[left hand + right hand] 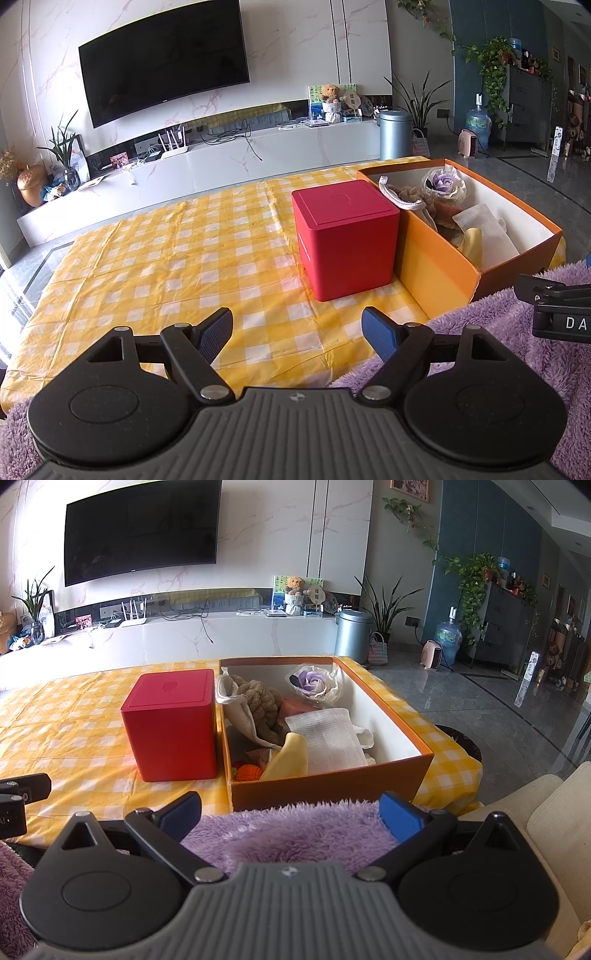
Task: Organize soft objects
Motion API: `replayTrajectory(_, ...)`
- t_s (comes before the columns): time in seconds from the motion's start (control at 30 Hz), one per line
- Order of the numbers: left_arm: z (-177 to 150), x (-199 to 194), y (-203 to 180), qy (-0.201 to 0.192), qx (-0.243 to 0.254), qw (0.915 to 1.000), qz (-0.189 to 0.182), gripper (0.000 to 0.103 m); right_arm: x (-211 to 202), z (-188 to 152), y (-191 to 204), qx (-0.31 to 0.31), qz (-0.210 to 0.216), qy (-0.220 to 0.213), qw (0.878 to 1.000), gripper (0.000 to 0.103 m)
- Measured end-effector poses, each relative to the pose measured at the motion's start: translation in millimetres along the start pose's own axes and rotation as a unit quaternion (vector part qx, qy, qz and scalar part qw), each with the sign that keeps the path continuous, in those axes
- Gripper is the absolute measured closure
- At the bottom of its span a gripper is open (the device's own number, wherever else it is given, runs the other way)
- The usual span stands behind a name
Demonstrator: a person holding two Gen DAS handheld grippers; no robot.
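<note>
An orange box stands on the yellow checked table, holding soft things: a purple fabric rose, a brown knitted toy, a white cloth and a yellow cloth. The box also shows in the left wrist view. A fluffy purple blanket lies in front of it. My right gripper is open over the blanket, fingers on either side of a fold. My left gripper is open and empty above the table, the blanket to its right.
A red cube box stands against the orange box's left side; it also shows in the right wrist view. A cream sofa is at the right. Behind the table are a TV console and a grey bin.
</note>
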State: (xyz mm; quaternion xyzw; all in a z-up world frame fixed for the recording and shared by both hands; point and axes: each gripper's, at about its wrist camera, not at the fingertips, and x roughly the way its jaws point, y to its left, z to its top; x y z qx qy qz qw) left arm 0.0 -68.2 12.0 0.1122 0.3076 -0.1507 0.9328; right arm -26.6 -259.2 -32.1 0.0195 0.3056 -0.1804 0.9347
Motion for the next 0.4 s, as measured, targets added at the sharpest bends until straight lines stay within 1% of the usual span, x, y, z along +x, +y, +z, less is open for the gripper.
replayTrajectory(0.4,4.2,-3.0,-0.3,-0.002,-0.001,1.0000,0.001,0.010,-0.1,0.2,0.2,0.000,0.000,0.000,1.000,0.003)
